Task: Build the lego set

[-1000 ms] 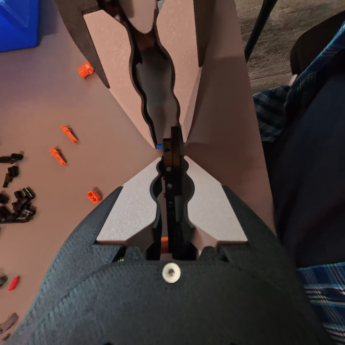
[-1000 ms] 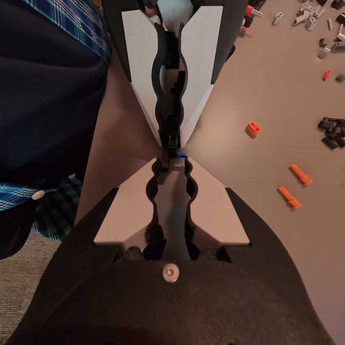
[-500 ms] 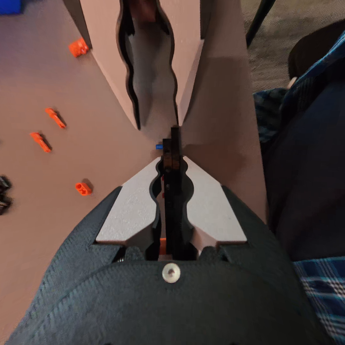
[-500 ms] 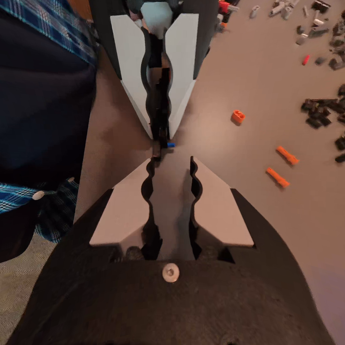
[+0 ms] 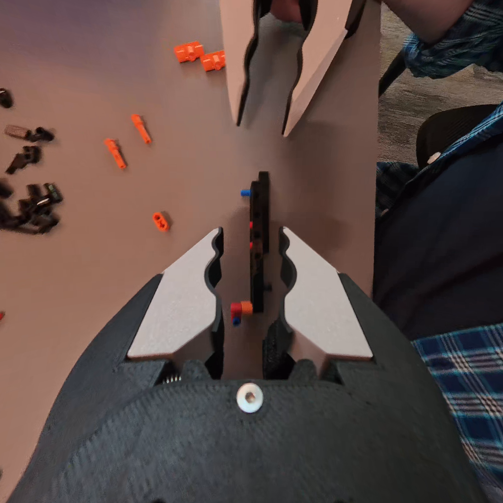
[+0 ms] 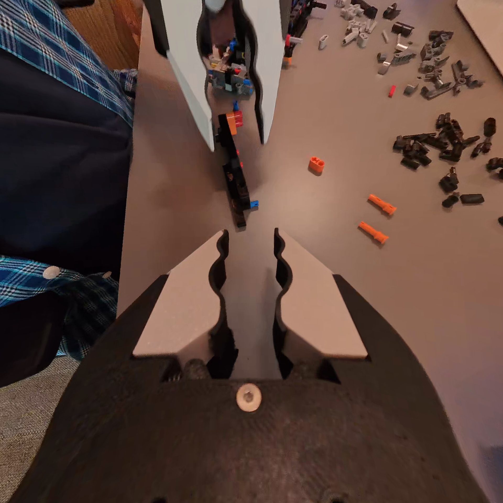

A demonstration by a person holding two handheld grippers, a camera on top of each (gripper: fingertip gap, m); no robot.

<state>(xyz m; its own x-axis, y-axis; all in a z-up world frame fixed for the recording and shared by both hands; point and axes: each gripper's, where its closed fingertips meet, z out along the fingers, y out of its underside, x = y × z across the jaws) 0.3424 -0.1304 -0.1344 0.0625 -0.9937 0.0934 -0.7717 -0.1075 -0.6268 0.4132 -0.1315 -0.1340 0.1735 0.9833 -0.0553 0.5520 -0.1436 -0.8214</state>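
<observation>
A long black lego beam assembly (image 5: 260, 239) with blue, red and orange pins stands on edge on the table; it also shows in the right wrist view (image 6: 235, 174). My left gripper (image 5: 251, 231) is open, its fingers on either side of the beam's near half without touching it. My right gripper (image 6: 250, 231) is open and empty, its tips just short of the beam's end with the blue pin (image 6: 254, 203). Each gripper shows opposite the other, the right one (image 5: 261, 128) in the left wrist view and the left one (image 6: 236, 144) in the right wrist view.
Two orange pins (image 6: 377, 220), a small orange connector (image 6: 316, 164), piles of black parts (image 6: 435, 147) and grey parts (image 6: 356, 30) lie on the table. A partly built model (image 6: 231, 73) stands farther off. The person's body and plaid shirt (image 5: 449, 245) are beyond the table edge. The tips of one gripper are about 8 centimeters away from the tips of the other. My left tips are roughly 6 centimeters from the small orange connector (image 6: 316, 164). My left wrist view (image 5: 160, 218) looks at it from another angle.
My left gripper has opened and let go of the beam, which now rests on the table. My right gripper opened wider and drew back from the beam's end.
</observation>
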